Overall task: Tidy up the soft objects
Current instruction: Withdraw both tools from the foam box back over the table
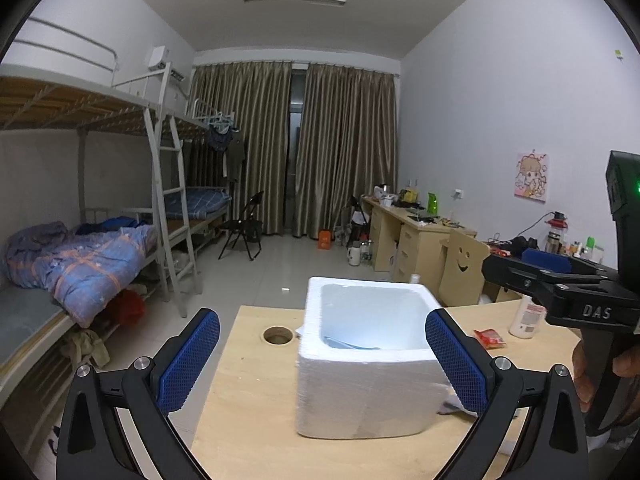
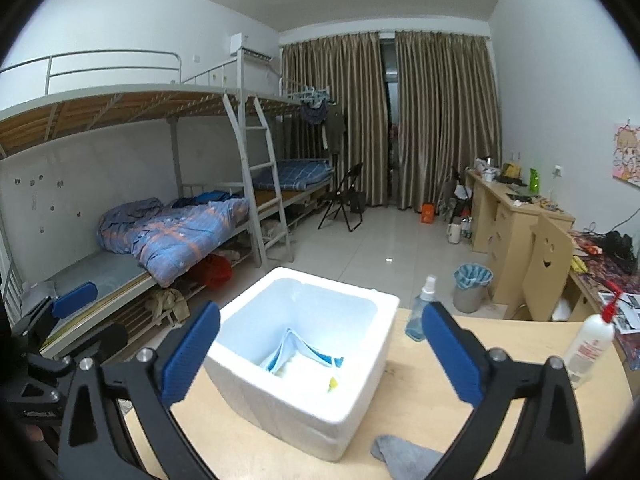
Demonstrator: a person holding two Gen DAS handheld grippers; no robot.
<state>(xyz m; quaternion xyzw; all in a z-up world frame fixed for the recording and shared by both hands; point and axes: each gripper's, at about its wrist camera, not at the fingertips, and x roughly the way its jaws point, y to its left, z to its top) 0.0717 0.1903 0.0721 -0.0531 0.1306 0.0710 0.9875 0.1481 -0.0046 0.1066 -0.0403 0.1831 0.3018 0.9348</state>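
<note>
- Foam box point(image 2: 304, 364): one, white, open-topped, standing near the far left corner of the tabletop point(image 2: 460, 420).
- Folded cloths point(image 2: 304, 354): a light-blue and white stack, leaning inside the box on its floor; exact count cannot be told.
- Grey cloth point(image 2: 404, 460): one, crumpled, lying at the near edge, just beside the box.
- Left gripper point(image 1: 322, 364): jaws wide, holding nothing, box between them.
- Right gripper point(image 2: 320, 354): jaws wide, holding nothing, above the box.
- Nearby: one spray bottle point(image 2: 420, 312) at the far edge, one white bottle point(image 2: 590, 344) at the right edge, one red packet point(image 1: 490, 338).
</note>
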